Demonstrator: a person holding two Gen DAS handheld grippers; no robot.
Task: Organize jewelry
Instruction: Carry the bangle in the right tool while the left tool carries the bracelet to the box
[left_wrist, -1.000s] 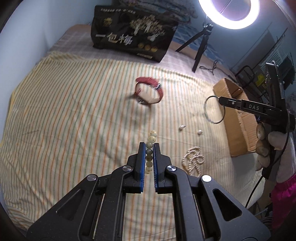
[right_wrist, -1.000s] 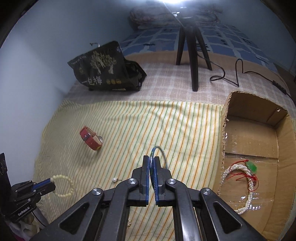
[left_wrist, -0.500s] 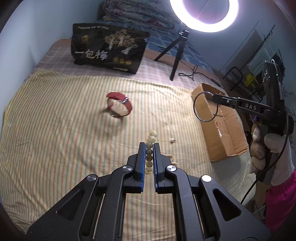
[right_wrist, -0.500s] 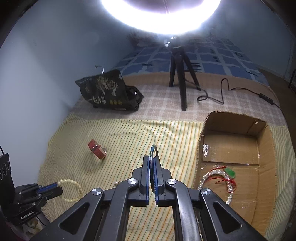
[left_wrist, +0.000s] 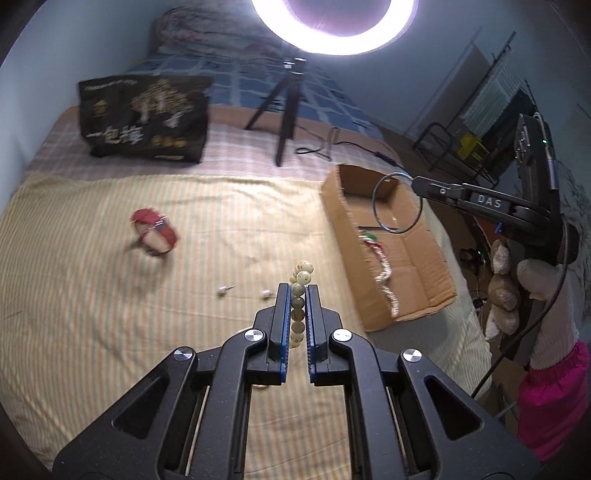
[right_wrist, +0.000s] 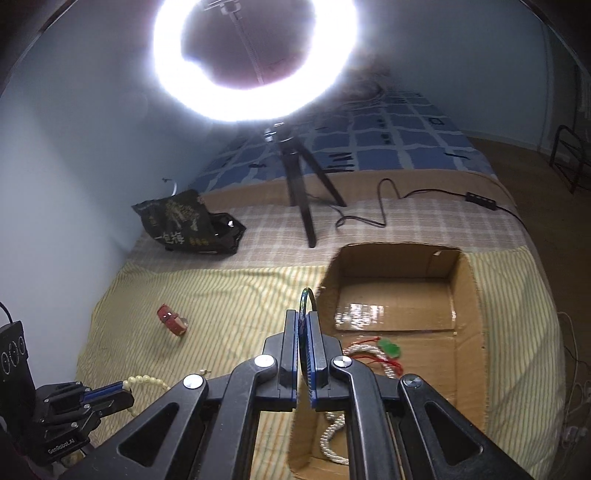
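Holding both pieces clear of the bed, you've got the bead bracelet (left_wrist: 300, 295) clamped edge-on in the left gripper (left_wrist: 297, 291), w/ a couple of beads poking past the tips, and the thin metal bangle (left_wrist: 397, 203) pinched at one spot on its rim by the right gripper (right_wrist: 303, 318). Both sets of fingers are clenched on their loads. The bangle hangs over the cardboard box (right_wrist: 476, 295), where a pearl necklace (right_wrist: 334, 432) w/ red cord already lies.

Risks, IMO:
- Bangle is slick and held at a single point, so it could swing or pivot out if you jerk.
- Beads are round; they may roll out between the pads, esp. if you tilt.
- Letting go too near the box wall could send a piece onto the striped sheet (left_wrist: 92, 332).
- The red watch (left_wrist: 155, 236) and two small earrings (left_wrist: 225, 290) are left on the bed; the earrings are tiny, easy to lose in folds.
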